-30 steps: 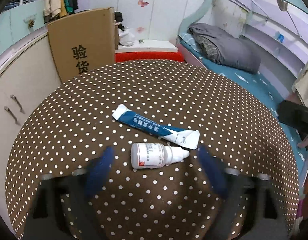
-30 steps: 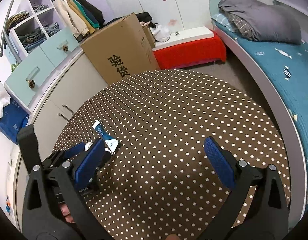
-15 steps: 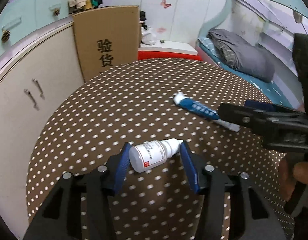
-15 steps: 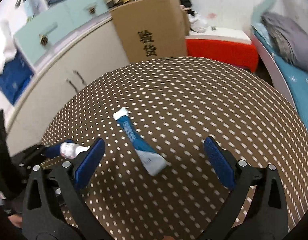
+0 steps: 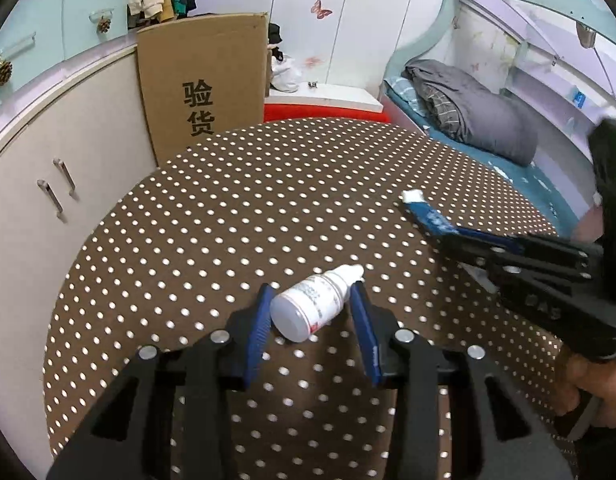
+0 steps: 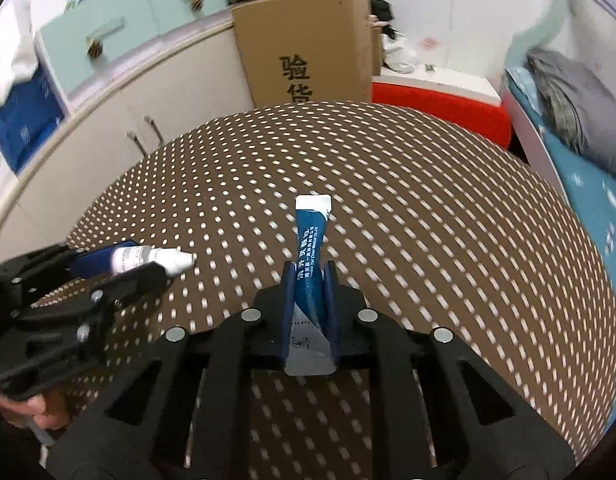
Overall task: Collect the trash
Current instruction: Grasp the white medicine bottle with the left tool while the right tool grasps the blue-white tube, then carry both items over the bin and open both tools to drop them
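- The left hand-held gripper (image 5: 312, 300) is closing around the white dropper bottle (image 5: 314, 304), which lies on the dotted tabletop (image 5: 268, 200). The left pad looks to be touching; the right shows a sliver of gap. Best to finish squeezing the body, not the nozzle, before lifting.
- The right hand-held gripper (image 6: 309, 280) is clamped on the blue tube (image 6: 310, 256), just right of the bottle. Lift it level so the flat tail does not slip.
- The cardboard box (image 5: 204, 80) beyond the bottle reads "验货". The print on the tube and bottle is too small to read.

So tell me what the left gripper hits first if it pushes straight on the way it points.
The small white dropper bottle already lies between the closing jaws of the left gripper; beyond it, probably the polka-dot tablecloth.
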Available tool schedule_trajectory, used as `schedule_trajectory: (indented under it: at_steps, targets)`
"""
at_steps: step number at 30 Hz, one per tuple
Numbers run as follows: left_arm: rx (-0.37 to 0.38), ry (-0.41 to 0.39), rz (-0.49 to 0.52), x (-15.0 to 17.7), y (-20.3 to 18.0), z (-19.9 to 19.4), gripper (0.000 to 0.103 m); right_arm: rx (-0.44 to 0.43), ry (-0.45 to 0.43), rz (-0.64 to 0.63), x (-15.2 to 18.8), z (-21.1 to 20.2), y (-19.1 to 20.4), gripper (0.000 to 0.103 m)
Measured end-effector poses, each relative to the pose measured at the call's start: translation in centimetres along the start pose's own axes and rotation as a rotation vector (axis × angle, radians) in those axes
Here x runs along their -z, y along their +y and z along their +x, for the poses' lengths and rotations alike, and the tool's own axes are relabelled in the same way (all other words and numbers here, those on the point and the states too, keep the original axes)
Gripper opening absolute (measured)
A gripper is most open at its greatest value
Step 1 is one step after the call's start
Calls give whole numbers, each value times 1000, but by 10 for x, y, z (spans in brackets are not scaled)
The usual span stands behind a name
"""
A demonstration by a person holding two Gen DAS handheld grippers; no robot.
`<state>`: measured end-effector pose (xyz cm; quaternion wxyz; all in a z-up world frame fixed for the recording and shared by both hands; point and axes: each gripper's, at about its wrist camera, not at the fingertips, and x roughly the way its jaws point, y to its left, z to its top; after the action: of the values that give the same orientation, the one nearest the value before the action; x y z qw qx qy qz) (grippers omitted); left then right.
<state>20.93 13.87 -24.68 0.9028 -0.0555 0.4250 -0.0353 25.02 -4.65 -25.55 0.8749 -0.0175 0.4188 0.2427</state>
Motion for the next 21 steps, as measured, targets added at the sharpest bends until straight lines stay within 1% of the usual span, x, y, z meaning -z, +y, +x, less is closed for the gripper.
schedule_trajectory:
  at_steps: [7, 12, 16, 21]
  targets:
    - [30, 7, 28, 10, -22, -6, 39, 8, -39, 81, 18, -44, -33, 15]
    - [62, -19, 43, 11, -39, -22, 39, 4, -94, 127, 26, -79, -49, 15]
    - [96, -49, 60, 4, -56, -37, 39, 14, -153, 143, 25, -109, -60, 15]
    - [146, -116, 95, -16, -92, -60, 39, 41, -241, 165, 23, -153, -80, 15]
